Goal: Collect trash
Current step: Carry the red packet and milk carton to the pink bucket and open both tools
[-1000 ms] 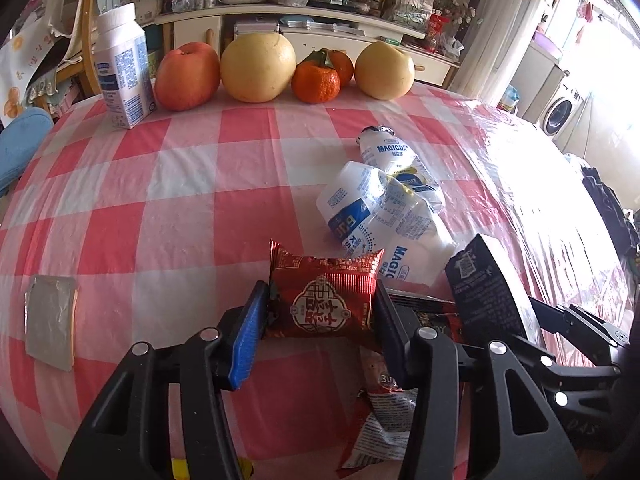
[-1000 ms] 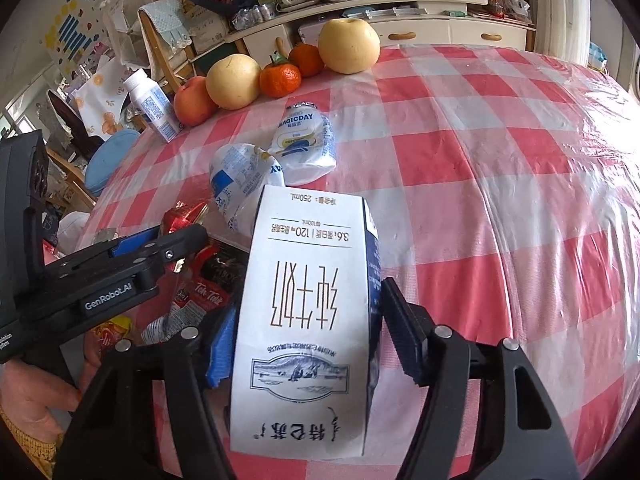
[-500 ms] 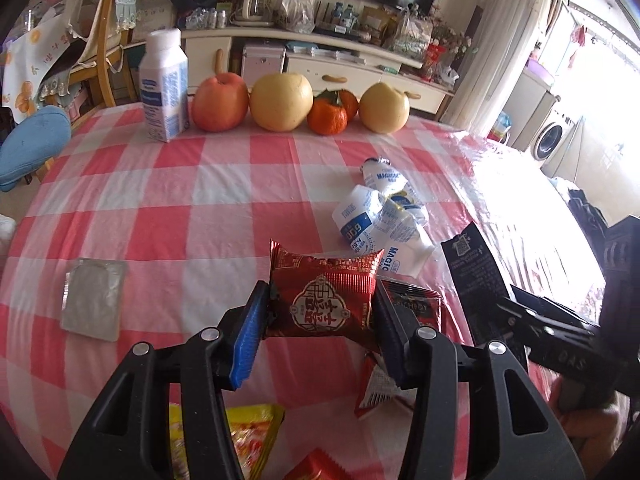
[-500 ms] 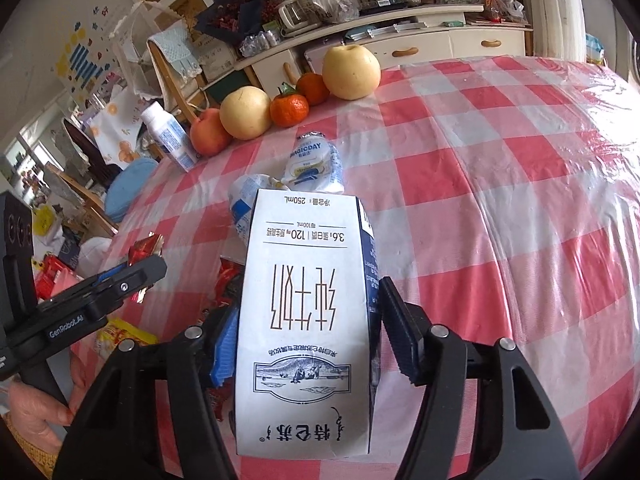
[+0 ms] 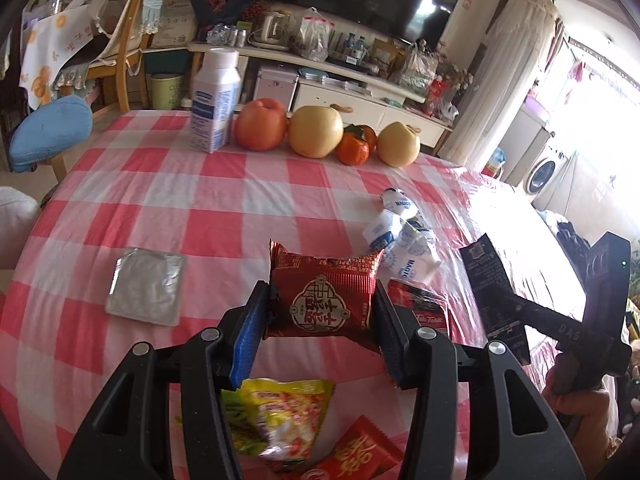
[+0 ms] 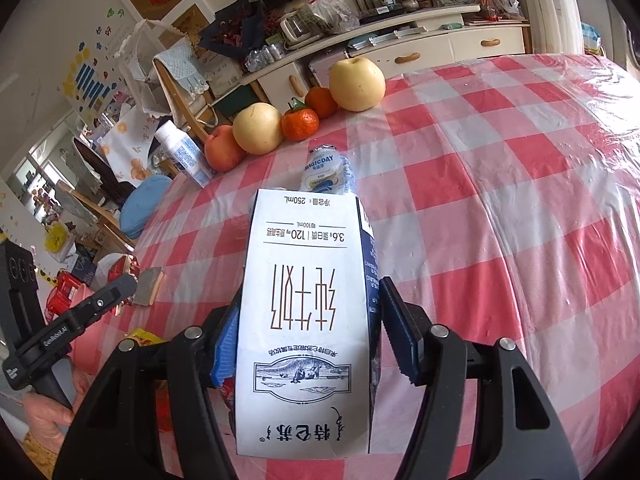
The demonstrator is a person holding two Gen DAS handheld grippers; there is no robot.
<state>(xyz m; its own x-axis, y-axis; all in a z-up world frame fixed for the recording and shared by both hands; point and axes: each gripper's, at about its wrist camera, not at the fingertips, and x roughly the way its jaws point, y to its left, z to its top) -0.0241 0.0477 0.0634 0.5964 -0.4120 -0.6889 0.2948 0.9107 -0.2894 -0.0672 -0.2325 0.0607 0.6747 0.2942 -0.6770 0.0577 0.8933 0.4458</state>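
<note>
holding two pieces of trash at once, both lifted clear of the checked tablecloth (image 5: 168, 200). my left gripper (image 5: 320, 316) has its jaws clamped on a red snack packet (image 5: 324, 292), pinched at its two side edges. my right gripper (image 6: 308, 320) has its jaws closed on a white milk carton (image 6: 308, 320), print upside down, long axis running away from the camera.

no bin shows in either view, so i judge the step in hand is carrying both to wherever the trash goes.

notes for doing it well:
- keep the squeeze on the packet even; it is thin foil and looks likely to slip or fold if i ease off.
- carton is held near its lower half, most of it sticking out past the fingertips. i would keep it level and swing slowly so it does not lever out.
- keep the two grippers apart while moving; the carton's dark side (image 5: 492, 288) sits close to the packet in the left view.

left on the table: crumpled white-and-blue pouches (image 5: 404, 232), a silver foil sachet (image 5: 146, 286), a yellow wrapper (image 5: 280, 416), more red wrappers (image 5: 360, 452) near the edge. fruit (image 5: 316, 131) and an upright bottle (image 5: 214, 100) stand at the far side; i judge those are not trash.
</note>
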